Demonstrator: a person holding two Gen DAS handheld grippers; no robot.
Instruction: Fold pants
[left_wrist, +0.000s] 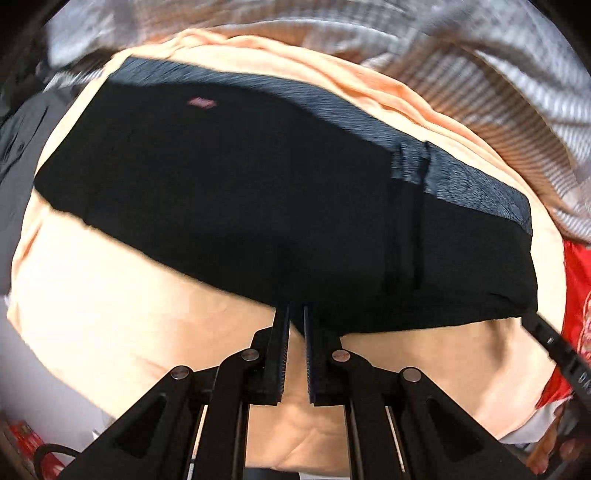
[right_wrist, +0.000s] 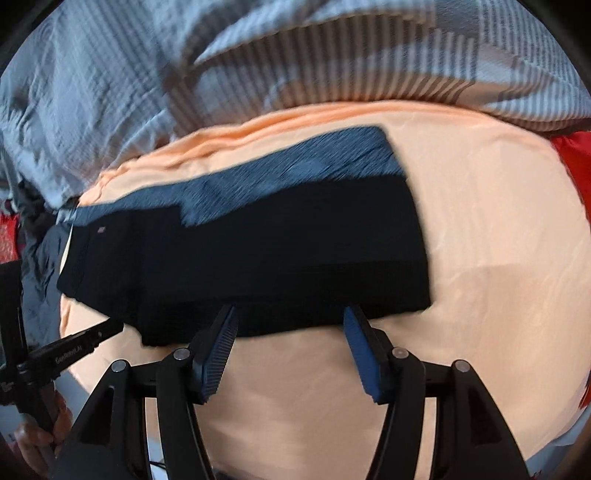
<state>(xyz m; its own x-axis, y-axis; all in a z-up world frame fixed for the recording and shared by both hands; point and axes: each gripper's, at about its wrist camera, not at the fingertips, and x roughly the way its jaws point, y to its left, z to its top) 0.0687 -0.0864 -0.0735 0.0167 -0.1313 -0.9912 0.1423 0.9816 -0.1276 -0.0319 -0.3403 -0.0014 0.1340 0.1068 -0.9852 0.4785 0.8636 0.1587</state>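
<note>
The pants (left_wrist: 258, 192) are black with a grey-blue band along the far edge. They lie folded in a long rectangle on a peach sheet (left_wrist: 110, 295). My left gripper (left_wrist: 296, 314) is nearly shut, with a narrow gap between its fingers, its tips at the pants' near edge. Whether cloth is pinched I cannot tell. In the right wrist view the pants (right_wrist: 258, 251) lie ahead. My right gripper (right_wrist: 290, 317) is open wide and empty, its tips at the near edge. The left gripper's finger (right_wrist: 92, 338) shows at the pants' left corner.
A striped grey and white duvet (right_wrist: 332, 66) is bunched up behind the peach sheet (right_wrist: 480, 258). A red cloth (left_wrist: 576, 280) lies at the right. A dark grey garment (left_wrist: 18, 147) lies at the left. The right gripper's finger (left_wrist: 554, 343) shows at the pants' right corner.
</note>
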